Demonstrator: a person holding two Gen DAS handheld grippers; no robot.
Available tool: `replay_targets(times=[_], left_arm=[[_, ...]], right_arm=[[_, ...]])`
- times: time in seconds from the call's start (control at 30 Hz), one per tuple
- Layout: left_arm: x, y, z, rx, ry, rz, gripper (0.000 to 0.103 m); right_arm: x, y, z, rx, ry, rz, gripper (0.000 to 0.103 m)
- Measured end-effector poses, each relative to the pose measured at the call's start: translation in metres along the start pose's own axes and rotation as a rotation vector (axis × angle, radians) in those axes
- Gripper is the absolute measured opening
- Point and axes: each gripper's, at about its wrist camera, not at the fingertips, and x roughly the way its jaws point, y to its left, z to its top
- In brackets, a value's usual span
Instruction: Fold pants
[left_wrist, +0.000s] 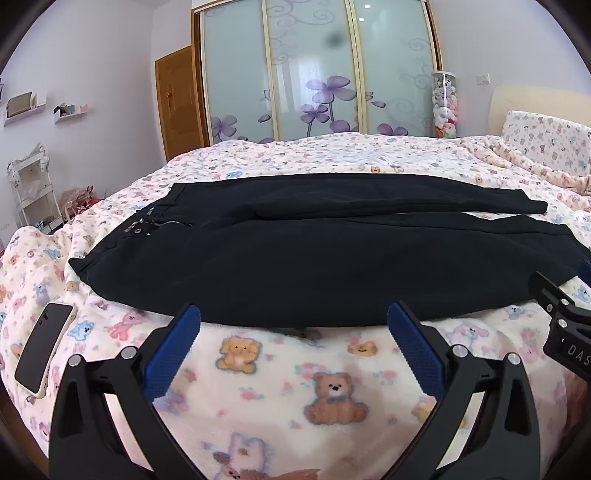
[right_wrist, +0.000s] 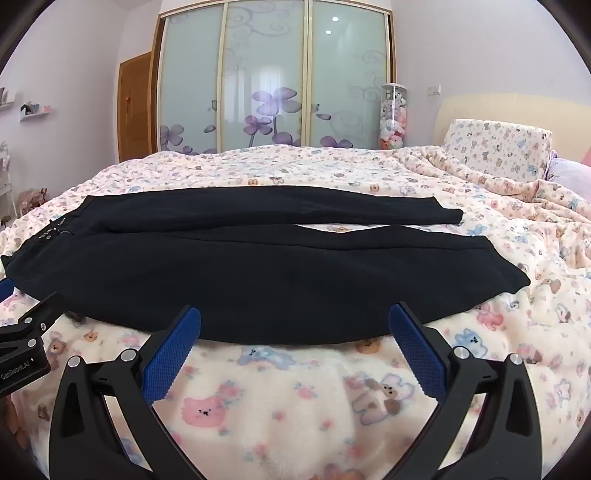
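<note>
Item: pants (left_wrist: 314, 258), dark, laid flat across the bed (left_wrist: 332, 155) on a bear-print blanket (left_wrist: 325, 387); waist to the left with zip and studs showing, cuffs to the right; both legs lie side by side, far leg and near leg parted by a thin strip of blanket toward the cuffs; near edge of the near leg runs just beyond both sets of fingertips.

Left gripper (left_wrist: 293, 317): jaws spread wide, nothing between them; tips just short of the pants' near edge, toward the waist half; whether they touch the cloth cannot be told.

Right gripper (right_wrist: 294, 317): jaws spread wide, likewise empty; tips at the near edge, toward the cuff half; each gripper shows at the margin of the other's view, so the two stand side by side.

Progress: judged as the very start; the garment is spread and smoothed but no fold shows; legs not yet laid one over the other; no lengthwise fold made.

Remaining, as a judgement: grip the near leg's edge at both points; carry it over onto the far leg; then fold cuffs toward waist.

Other: phone (left_wrist: 44, 347), lying on the blanket left of the pants; wardrobe (left_wrist: 314, 70) behind.
</note>
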Motion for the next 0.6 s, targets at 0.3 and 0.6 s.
replay_targets(times=[0.3,0.6], left_arm=[[-0.0003,-0.0002,0.0002,0.002,0.002,0.003,0.101],[-0.0003,0.0000,0.0003,0.001,0.003,0.000,0.101]], right_arm=[[0.0002,-0.0005,-0.0005,0.002,0.000,0.001,0.102],[0.0004,-0.0001,-0.0006,0.002,0.000,0.002,0.102]])
